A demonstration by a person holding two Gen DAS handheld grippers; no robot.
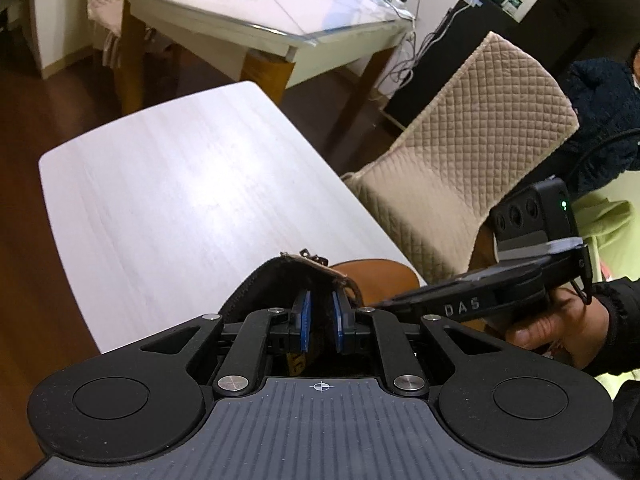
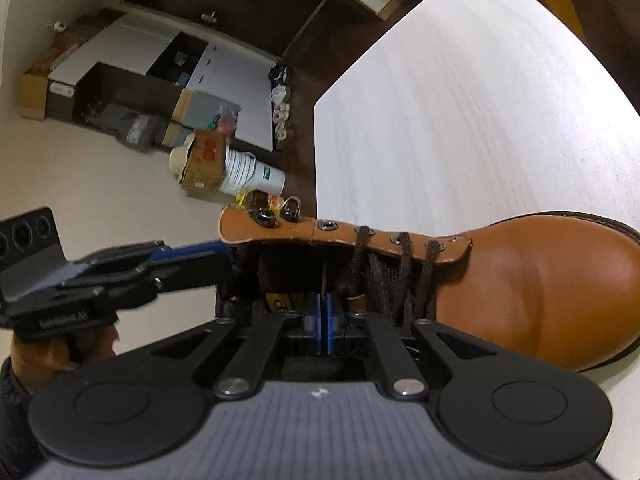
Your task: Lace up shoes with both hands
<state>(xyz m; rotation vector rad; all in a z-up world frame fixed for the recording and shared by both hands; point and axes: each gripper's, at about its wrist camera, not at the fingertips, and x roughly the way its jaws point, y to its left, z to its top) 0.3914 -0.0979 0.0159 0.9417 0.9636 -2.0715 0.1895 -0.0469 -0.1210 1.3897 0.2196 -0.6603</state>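
In the left wrist view, the left claw (image 1: 319, 320) points down at the top of a tan leather boot (image 1: 372, 276) standing at the near edge of a white bench (image 1: 180, 192). Its blue pads (image 1: 305, 318) stand a little apart with the dark inner lining of the boot's collar between them; whether they press on it cannot be told. The right claw's body (image 1: 480, 300), held in a hand (image 1: 560, 332) with a dark sleeve, reaches in from the right toward the boot's opening, its tips hidden behind the leather. A quilted beige chair (image 1: 472, 152) stands just beyond the bench, and a glass-topped dining table (image 1: 260, 12) farther back. In the right wrist view, the boot (image 2: 540, 292) lies across the frame with its toe to the right, resting on the bench (image 2: 460, 100). Dark brown laces (image 2: 404, 264) cross the lower eyelets; the upper eyelets and a metal hook (image 2: 291, 205) are bare. The right claw (image 2: 323, 320) has its blue pads pressed together, a thin dark strand rising from between them at the tongue. The left claw (image 2: 216, 252) comes in from the left at the boot's collar.
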